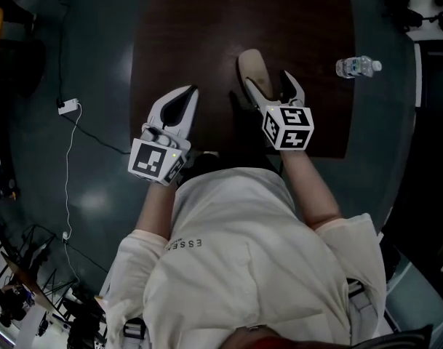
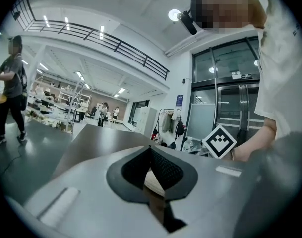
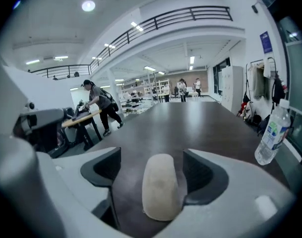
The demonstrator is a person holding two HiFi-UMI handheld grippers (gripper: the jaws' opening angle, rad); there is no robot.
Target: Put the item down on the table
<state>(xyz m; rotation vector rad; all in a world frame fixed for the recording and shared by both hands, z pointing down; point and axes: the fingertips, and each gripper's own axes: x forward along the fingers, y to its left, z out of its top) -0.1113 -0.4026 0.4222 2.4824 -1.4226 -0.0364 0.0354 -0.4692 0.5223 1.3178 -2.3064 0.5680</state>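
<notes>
My right gripper (image 1: 268, 78): fingers wide apart, beige item (image 3: 160, 187) lying flat on bench (image 1: 206, 35) between them. My left gripper (image 1: 190, 91), at its 9 o'clock — fingers closed together, holding nothing.

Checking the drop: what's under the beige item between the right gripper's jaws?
Dark brown table shows around the beige item; right gripper jaws stand apart. The item covers its own underside.

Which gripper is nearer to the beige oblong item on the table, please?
Right. The right gripper has the beige item between its open jaws; the left gripper sits apart to its left, jaws shut.
</notes>
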